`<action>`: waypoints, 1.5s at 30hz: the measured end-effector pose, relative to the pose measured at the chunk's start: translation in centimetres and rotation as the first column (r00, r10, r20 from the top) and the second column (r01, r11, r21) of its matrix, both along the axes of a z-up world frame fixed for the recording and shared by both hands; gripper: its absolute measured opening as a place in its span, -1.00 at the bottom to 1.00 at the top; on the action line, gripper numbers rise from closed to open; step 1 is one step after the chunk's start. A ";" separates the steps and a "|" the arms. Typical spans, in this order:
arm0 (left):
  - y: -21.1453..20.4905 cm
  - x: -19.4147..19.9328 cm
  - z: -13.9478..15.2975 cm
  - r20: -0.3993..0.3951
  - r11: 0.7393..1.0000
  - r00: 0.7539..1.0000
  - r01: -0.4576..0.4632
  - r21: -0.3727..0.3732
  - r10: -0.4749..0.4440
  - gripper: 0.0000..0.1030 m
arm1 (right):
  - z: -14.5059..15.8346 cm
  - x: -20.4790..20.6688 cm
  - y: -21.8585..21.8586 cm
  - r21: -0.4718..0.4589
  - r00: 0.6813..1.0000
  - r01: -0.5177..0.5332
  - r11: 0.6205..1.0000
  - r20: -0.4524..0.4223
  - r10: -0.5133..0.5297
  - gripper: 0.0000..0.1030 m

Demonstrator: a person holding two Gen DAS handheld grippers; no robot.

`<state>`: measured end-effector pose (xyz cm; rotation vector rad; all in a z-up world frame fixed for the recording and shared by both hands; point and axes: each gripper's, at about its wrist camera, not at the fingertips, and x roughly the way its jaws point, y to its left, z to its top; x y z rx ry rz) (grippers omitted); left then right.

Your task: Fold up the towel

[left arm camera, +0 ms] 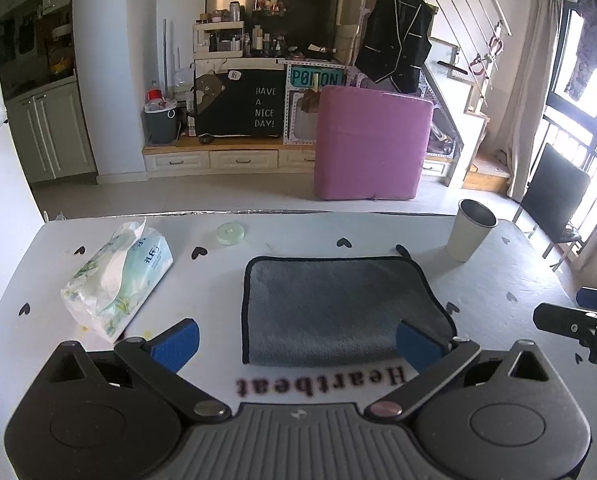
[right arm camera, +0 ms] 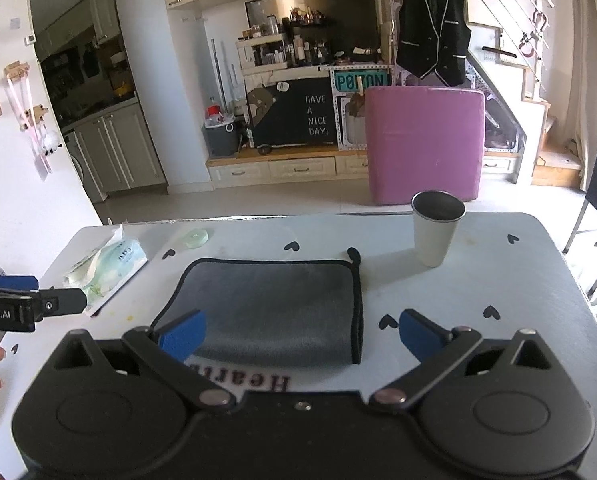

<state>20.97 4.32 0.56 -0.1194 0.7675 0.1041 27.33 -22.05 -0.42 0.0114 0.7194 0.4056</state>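
Note:
A grey towel with black trim lies folded flat on the white table; it also shows in the right wrist view. My left gripper is open and empty, hovering over the towel's near edge, its right fingertip over the towel's right corner. My right gripper is open and empty, straddling the towel's near right corner. Each gripper shows at the edge of the other's view: the right one and the left one.
A tissue pack lies at the left of the table. A white paper cup stands at the back right. A small green round lid sits at the back. A pink cushion block stands on the floor beyond.

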 end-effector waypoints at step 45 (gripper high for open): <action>-3.2 -15.0 1.7 0.078 0.996 0.993 0.089 0.008 -0.090 1.00 | 1.8 -15.2 -1.8 -0.006 0.993 -0.078 0.997 0.087 0.079 0.99</action>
